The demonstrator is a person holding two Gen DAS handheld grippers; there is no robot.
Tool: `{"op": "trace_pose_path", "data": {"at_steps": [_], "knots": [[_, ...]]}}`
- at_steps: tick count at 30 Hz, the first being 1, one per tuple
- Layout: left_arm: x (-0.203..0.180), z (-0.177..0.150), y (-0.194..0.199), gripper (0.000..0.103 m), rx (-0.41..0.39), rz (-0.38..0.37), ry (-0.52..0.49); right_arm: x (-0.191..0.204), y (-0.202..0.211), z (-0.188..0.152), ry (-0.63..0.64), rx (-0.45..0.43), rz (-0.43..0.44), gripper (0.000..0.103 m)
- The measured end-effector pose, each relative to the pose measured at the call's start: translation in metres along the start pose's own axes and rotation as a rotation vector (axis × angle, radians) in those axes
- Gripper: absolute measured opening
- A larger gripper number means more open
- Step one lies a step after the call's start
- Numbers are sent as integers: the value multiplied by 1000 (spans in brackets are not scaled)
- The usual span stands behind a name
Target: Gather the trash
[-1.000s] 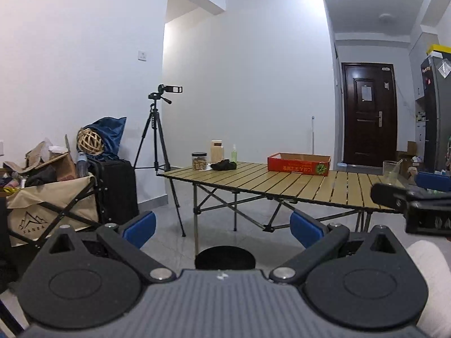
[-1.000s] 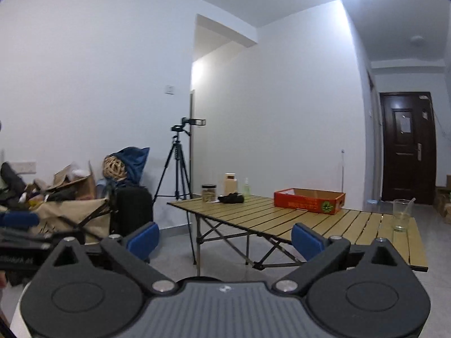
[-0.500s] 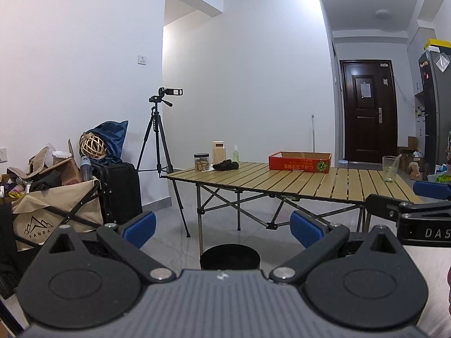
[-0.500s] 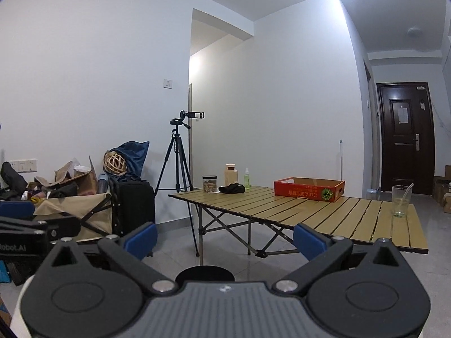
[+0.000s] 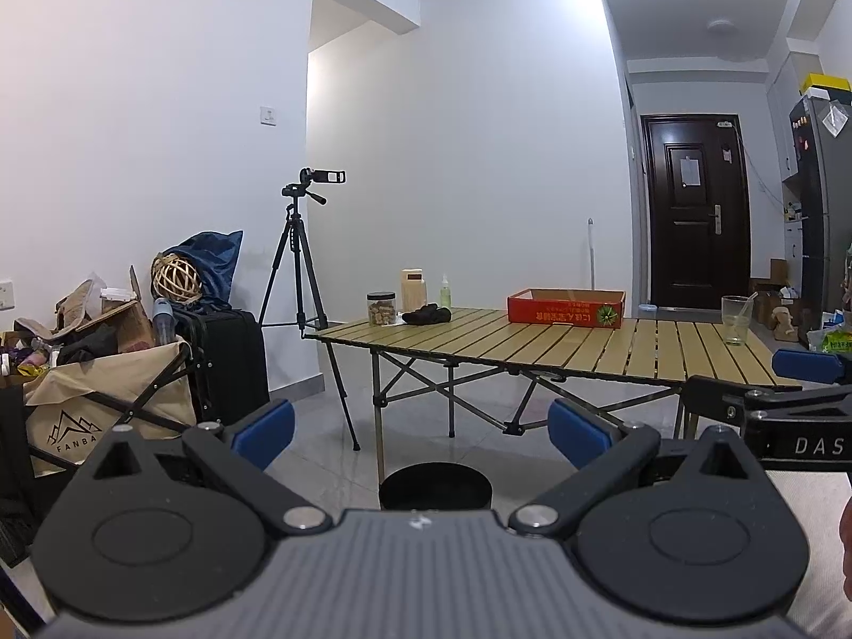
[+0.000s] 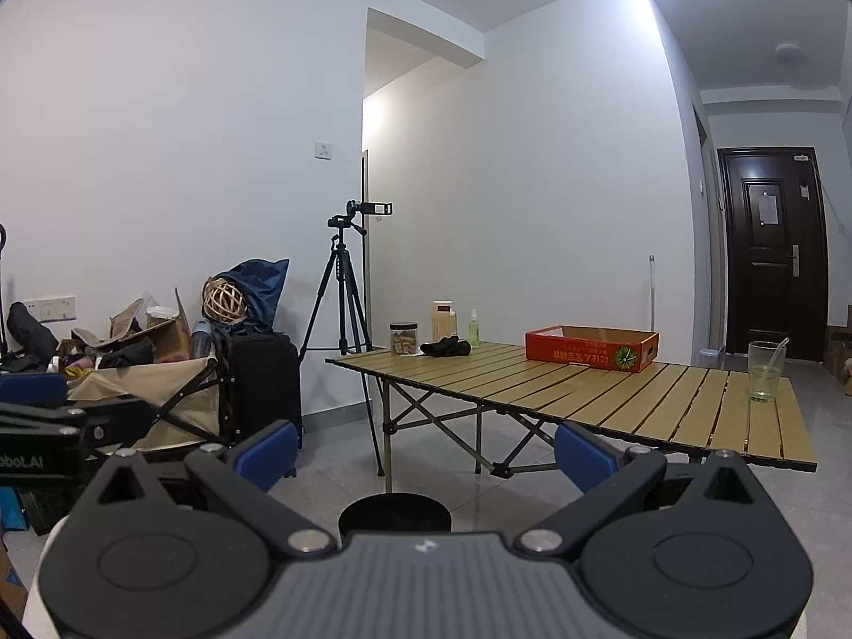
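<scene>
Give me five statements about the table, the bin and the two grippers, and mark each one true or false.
1. The red cardboard box sits on the folding table. True.
2. The left gripper is shut on a piece of trash. False: its blue pads stand wide apart with nothing between them.
3. A black bin stands on the floor near the table. True.
4. The clear glass lies tipped on its side. False: it stands upright near the table's right end.
5. The right gripper is open and empty. True.
</scene>
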State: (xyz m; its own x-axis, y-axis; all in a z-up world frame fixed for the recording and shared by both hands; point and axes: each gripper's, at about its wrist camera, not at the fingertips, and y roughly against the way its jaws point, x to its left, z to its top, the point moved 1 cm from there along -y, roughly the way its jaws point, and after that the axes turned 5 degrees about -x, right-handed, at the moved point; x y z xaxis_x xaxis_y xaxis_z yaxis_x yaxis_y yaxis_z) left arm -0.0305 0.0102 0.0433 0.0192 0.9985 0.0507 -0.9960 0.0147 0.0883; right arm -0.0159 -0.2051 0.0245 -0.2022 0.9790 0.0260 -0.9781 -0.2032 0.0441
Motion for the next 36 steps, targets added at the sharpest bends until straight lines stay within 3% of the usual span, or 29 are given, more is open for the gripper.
{"op": "trace_pose_path", "data": {"at_steps": [36], "knots": [[-1,0,0,103,-8,-5,3,3,5,-1,-18,-19,1,103]]}}
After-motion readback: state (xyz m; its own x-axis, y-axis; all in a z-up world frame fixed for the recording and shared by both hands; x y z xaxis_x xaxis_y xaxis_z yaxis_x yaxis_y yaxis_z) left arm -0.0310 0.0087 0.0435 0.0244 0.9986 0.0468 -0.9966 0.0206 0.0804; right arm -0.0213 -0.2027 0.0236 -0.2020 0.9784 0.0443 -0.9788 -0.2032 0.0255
